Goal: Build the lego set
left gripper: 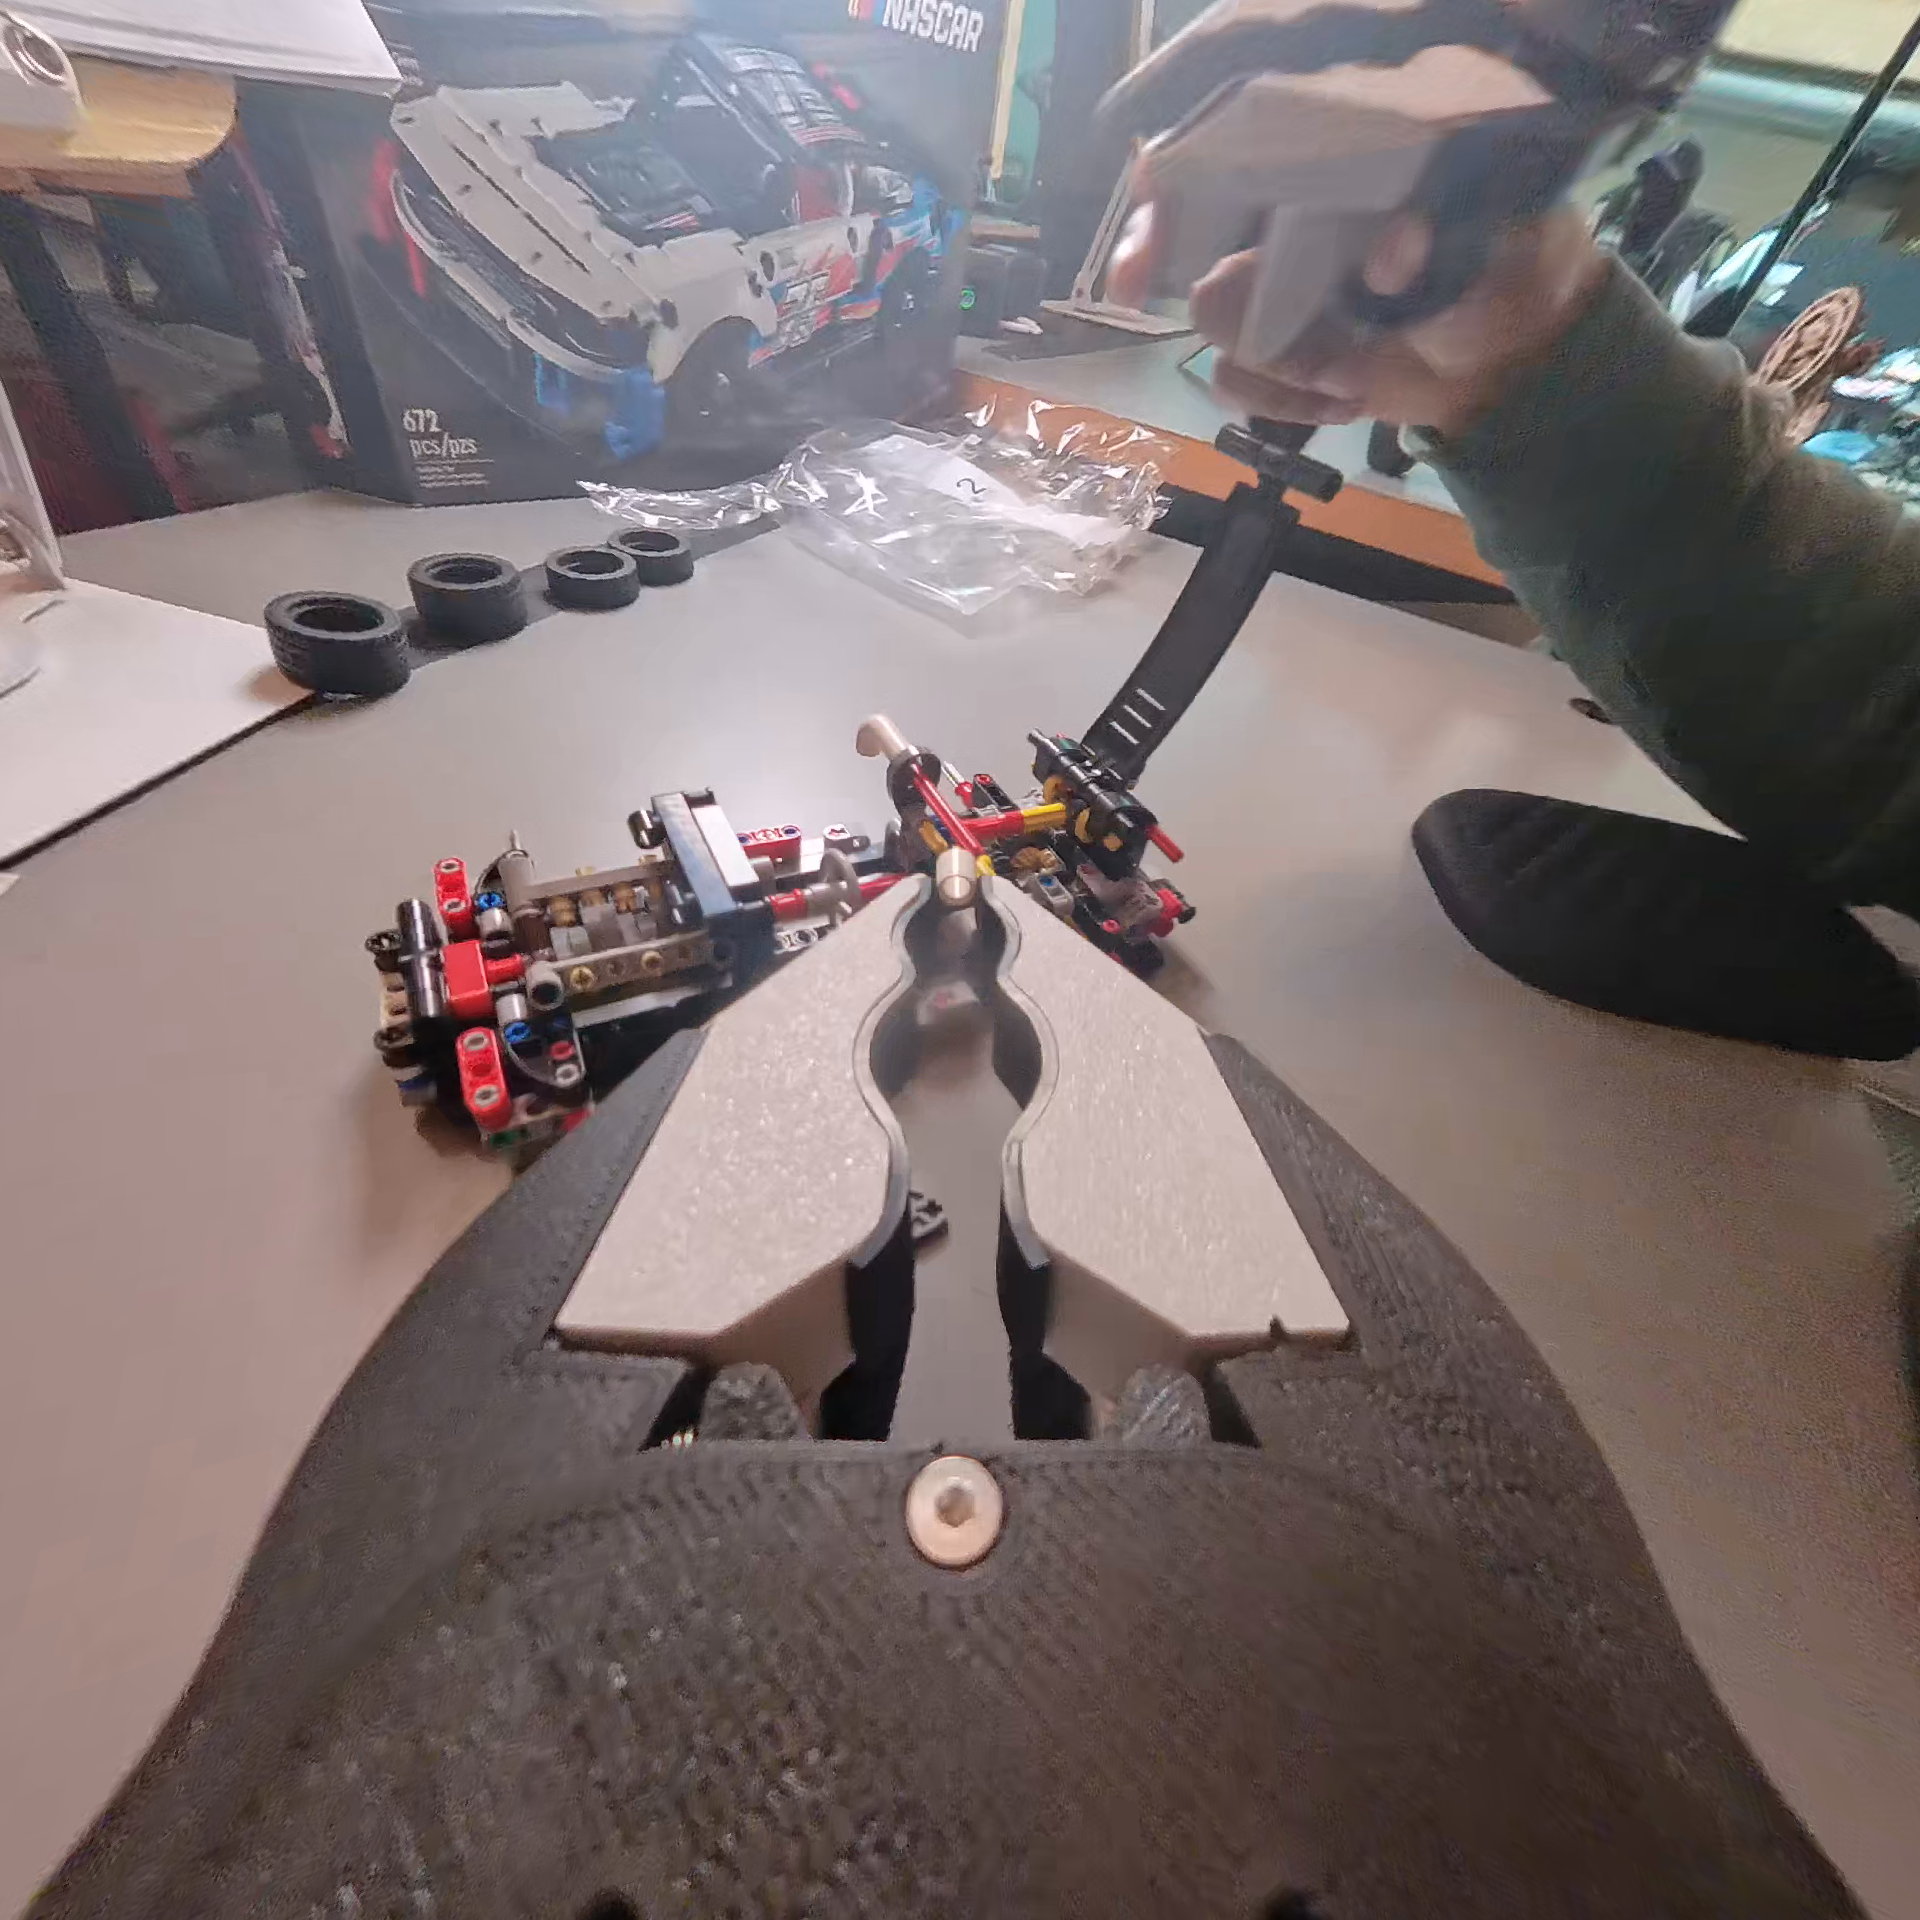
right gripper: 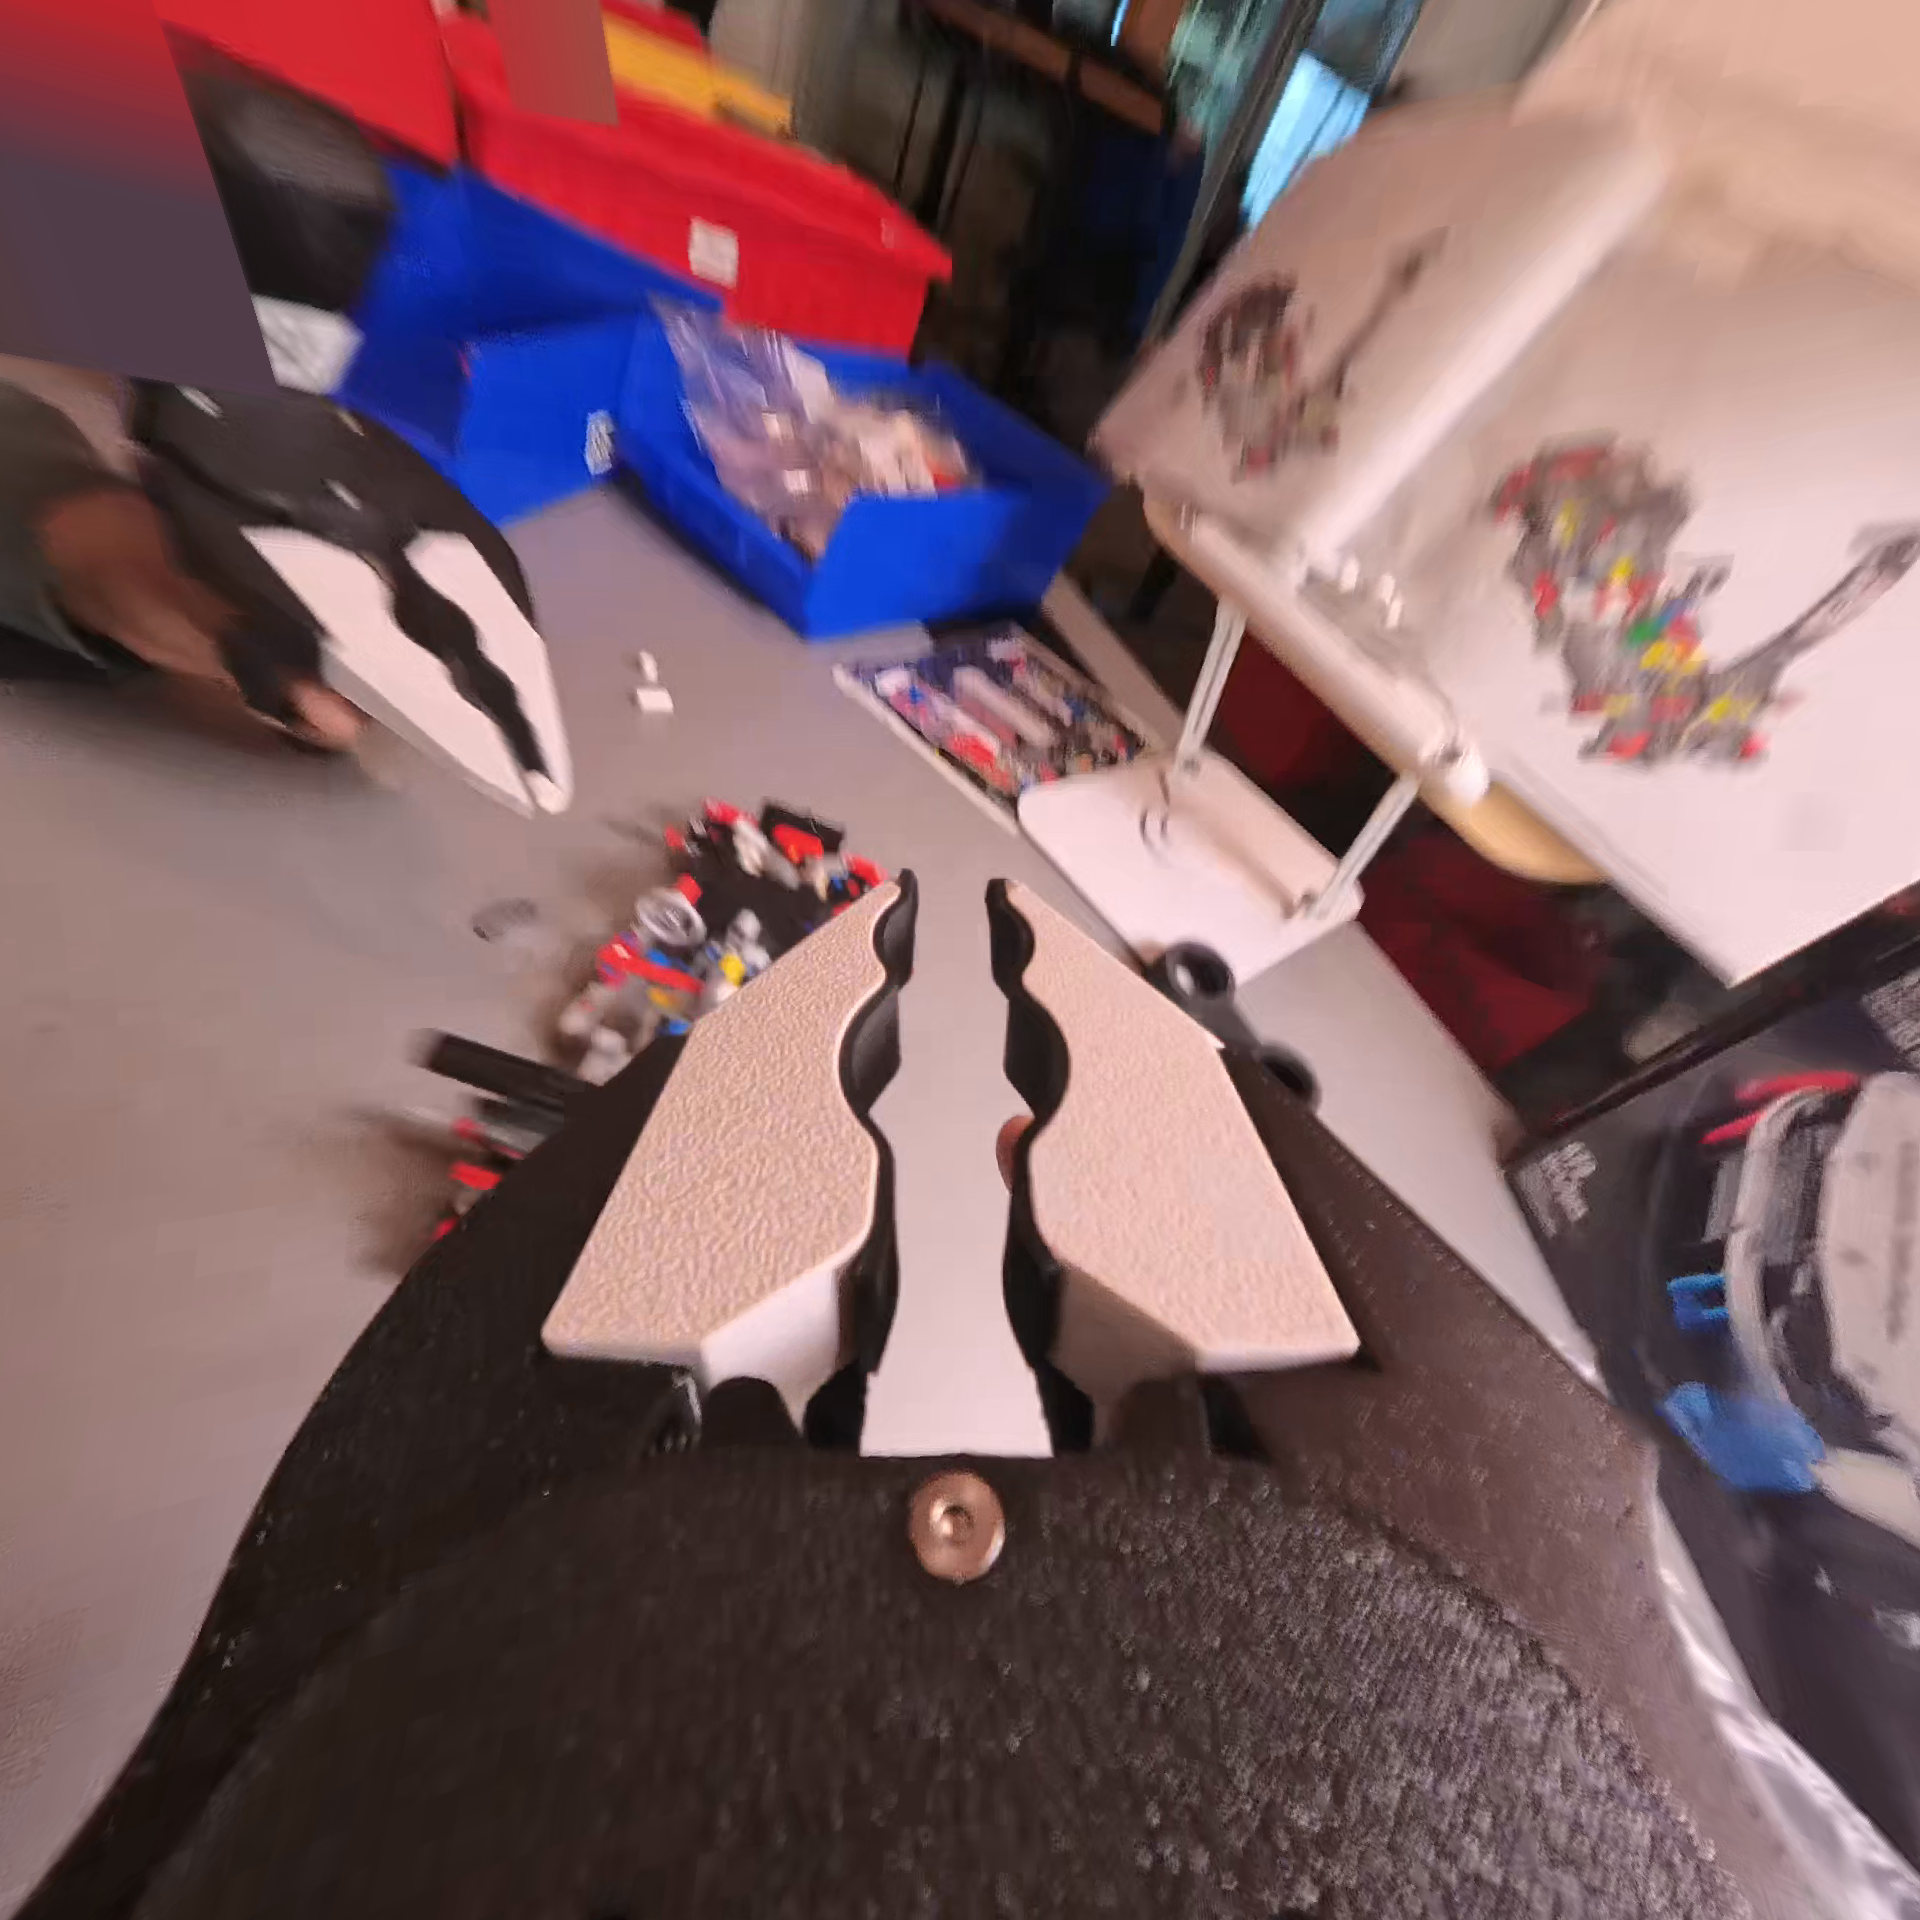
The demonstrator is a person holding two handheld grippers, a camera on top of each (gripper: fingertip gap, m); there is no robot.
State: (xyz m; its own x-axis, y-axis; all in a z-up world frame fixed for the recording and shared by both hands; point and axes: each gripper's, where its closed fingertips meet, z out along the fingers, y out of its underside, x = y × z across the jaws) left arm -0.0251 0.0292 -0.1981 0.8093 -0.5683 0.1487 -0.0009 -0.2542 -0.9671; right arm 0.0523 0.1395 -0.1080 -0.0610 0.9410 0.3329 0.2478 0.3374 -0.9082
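- While the grey tabletop [left gripper: 1351, 1195] carries it, the brick-built car chassis [left gripper: 644, 935] lies at its middle.
- Left claw [left gripper: 954, 883] at the chassis's near side is pinching a tan bush on its axle.
- Right claw [right gripper: 951, 894], beside the chassis, is spread and bare.
- Four black tyres [left gripper: 468, 597] sit beyond the chassis.

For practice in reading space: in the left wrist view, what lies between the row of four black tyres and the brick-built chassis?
Nothing: only bare grey table separates the tyres from the chassis. The left wrist view shows this stretch clearly.
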